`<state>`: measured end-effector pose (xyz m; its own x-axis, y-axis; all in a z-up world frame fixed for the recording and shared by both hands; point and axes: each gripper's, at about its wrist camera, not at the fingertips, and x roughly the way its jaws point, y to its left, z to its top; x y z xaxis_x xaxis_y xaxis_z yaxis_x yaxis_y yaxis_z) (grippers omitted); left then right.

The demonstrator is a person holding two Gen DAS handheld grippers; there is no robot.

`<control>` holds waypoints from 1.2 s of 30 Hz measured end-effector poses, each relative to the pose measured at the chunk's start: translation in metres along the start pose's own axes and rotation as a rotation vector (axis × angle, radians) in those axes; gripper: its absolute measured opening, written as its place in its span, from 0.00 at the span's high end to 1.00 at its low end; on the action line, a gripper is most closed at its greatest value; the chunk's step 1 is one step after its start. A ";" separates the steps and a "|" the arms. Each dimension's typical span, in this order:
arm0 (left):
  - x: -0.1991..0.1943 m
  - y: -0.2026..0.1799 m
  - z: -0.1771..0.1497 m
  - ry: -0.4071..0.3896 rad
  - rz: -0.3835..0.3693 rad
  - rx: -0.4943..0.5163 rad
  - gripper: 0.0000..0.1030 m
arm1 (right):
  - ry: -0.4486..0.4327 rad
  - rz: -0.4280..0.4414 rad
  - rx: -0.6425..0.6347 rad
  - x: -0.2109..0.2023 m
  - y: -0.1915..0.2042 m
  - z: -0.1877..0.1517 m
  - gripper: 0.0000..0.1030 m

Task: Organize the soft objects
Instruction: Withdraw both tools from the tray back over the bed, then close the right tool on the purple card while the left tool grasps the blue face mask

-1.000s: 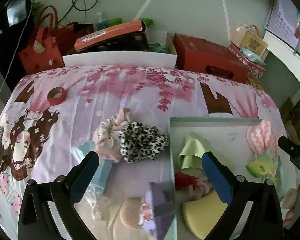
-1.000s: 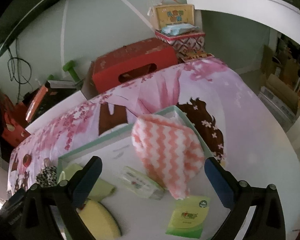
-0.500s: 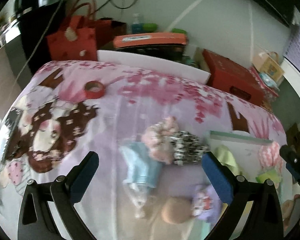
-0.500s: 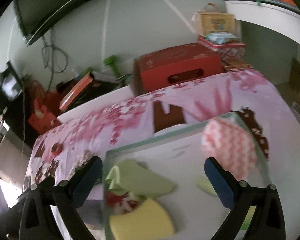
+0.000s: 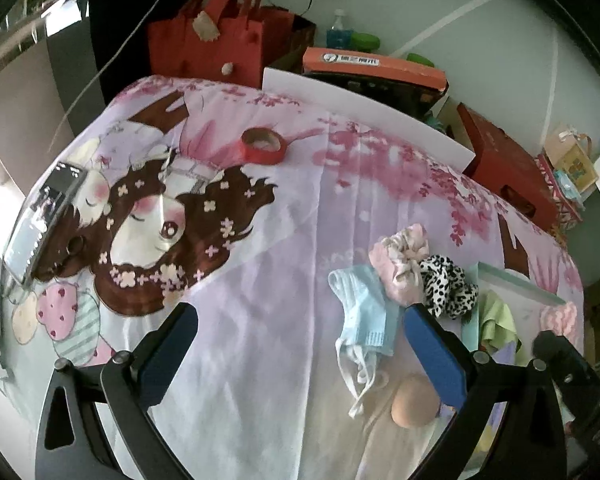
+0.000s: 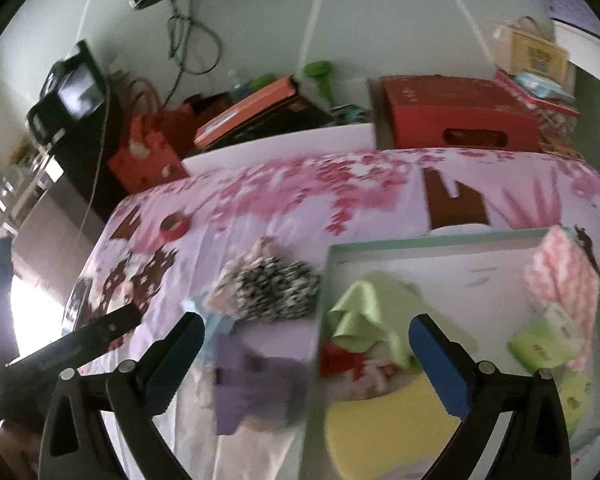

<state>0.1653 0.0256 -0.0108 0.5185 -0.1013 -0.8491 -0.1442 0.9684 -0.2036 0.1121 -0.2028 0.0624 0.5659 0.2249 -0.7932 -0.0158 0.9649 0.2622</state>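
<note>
Left gripper (image 5: 298, 342), spread and empty, has been swung left of the tray (image 5: 518, 280); scrunchies (image 5: 424, 272) and mask (image 5: 366, 312) remain unsorted.

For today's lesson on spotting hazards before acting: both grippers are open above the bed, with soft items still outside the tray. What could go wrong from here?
1. The face mask, pink scrunchie and leopard scrunchie lie bunched together, so the left hand-held gripper may snag two at once.
2. The mask's loose ear loops could catch on a finger.
3. The tray already looks crowded near its left wall, by the green cloth; new items may spill over.
</note>
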 end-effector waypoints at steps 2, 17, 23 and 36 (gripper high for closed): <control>0.001 0.004 -0.002 0.013 -0.003 -0.006 0.01 | 0.014 0.015 -0.017 0.003 0.009 -0.003 0.00; 0.026 0.015 -0.008 0.110 0.027 -0.035 0.01 | 0.129 -0.036 -0.096 0.034 0.035 -0.025 0.00; 0.040 0.008 -0.011 0.160 0.019 -0.025 0.01 | 0.153 -0.057 -0.112 0.041 0.035 -0.030 0.00; 0.061 -0.013 -0.008 0.227 -0.068 -0.013 0.01 | 0.159 -0.077 -0.116 0.041 0.032 -0.032 0.23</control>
<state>0.1918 0.0048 -0.0642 0.3249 -0.2158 -0.9208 -0.1271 0.9548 -0.2686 0.1088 -0.1585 0.0202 0.4319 0.1592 -0.8878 -0.0774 0.9872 0.1394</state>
